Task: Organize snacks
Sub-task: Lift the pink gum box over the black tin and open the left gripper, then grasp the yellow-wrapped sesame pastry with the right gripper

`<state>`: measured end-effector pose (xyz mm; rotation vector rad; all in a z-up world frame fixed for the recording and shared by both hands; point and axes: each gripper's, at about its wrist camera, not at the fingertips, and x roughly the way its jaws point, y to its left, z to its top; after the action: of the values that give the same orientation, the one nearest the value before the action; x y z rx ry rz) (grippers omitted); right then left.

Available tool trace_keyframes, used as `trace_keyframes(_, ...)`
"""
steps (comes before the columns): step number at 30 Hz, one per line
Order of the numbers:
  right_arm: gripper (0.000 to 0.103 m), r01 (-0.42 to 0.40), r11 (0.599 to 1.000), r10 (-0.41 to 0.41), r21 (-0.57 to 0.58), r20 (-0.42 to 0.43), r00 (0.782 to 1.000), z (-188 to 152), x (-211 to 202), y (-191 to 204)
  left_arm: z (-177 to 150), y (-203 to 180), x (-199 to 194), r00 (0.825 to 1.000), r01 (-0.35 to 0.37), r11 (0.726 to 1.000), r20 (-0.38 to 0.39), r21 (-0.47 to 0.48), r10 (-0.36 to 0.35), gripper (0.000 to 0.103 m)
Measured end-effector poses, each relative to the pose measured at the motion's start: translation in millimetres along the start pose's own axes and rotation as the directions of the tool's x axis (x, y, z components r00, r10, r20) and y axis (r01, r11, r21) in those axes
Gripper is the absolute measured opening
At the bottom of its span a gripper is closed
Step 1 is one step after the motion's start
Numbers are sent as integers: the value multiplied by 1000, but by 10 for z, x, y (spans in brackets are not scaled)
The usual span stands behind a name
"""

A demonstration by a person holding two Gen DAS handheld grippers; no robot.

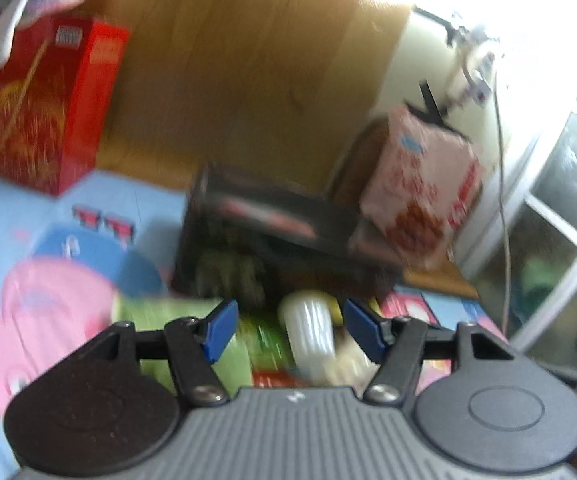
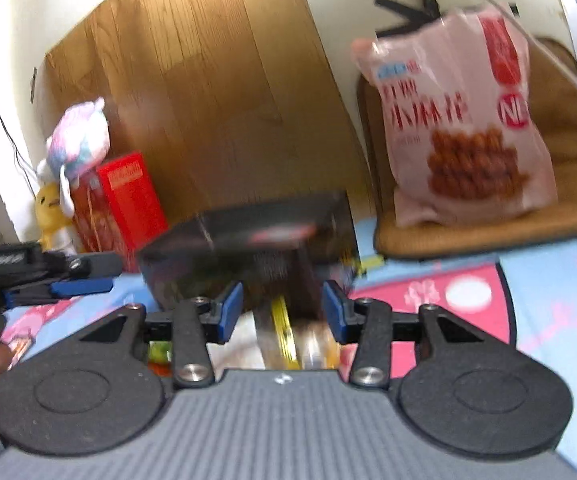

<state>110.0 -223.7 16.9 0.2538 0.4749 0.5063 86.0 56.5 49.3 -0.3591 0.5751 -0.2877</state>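
A black box (image 2: 248, 248) stands on the cartoon-print mat (image 2: 548, 280) with blurred snack packets in front of it. Both the left gripper (image 1: 290, 330) and right gripper (image 2: 282, 312) gape open, holding nothing. Only the right view shows the pink snack bag (image 2: 460, 120) clearly on its woven cushion (image 2: 488, 232), plus a yellow plush (image 2: 50, 216).

- Box (image 2: 248, 248): on the mat (image 2: 548, 280), just ahead of the right fingers (image 2: 230, 308); also just ahead of the left fingers (image 1: 220, 330).
- Snack bag (image 2: 460, 120): upright on a cushion (image 2: 488, 232), ahead and right of the box.
- Carton (image 2: 124, 204): ahead and left, beside the wooden panel (image 2: 216, 80).
- Plush toys (image 2: 76, 148): on and beside the carton.
- Small packets (image 1: 308, 336): between the left fingers, before the box.
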Motion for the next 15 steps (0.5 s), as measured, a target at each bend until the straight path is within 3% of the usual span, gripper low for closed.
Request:
trace_keyframes(2, 47, -61, 998, 63, 34, -78, 995, -77, 45, 0, -144, -69, -33, 1000, -17, 1000, -15, 26, 17, 61)
trace_keyframes(4, 45, -39, 999, 40, 17, -110, 993, -169, 39, 96, -237, -88, -113, 1000, -20, 999, -17, 35, 21, 61)
trace_keyframes(9, 44, -57, 997, 54, -53, -64, 996, -240, -173, 413, -310, 13, -268, 1000, -25, 1000, -19, 9, 25, 61)
trace_keyframes(15, 46, -233, 968, 228, -92, -61, 972, -233, -289, 823, -369, 230, -556, 1000, -9, 999, 28, -52, 11, 61)
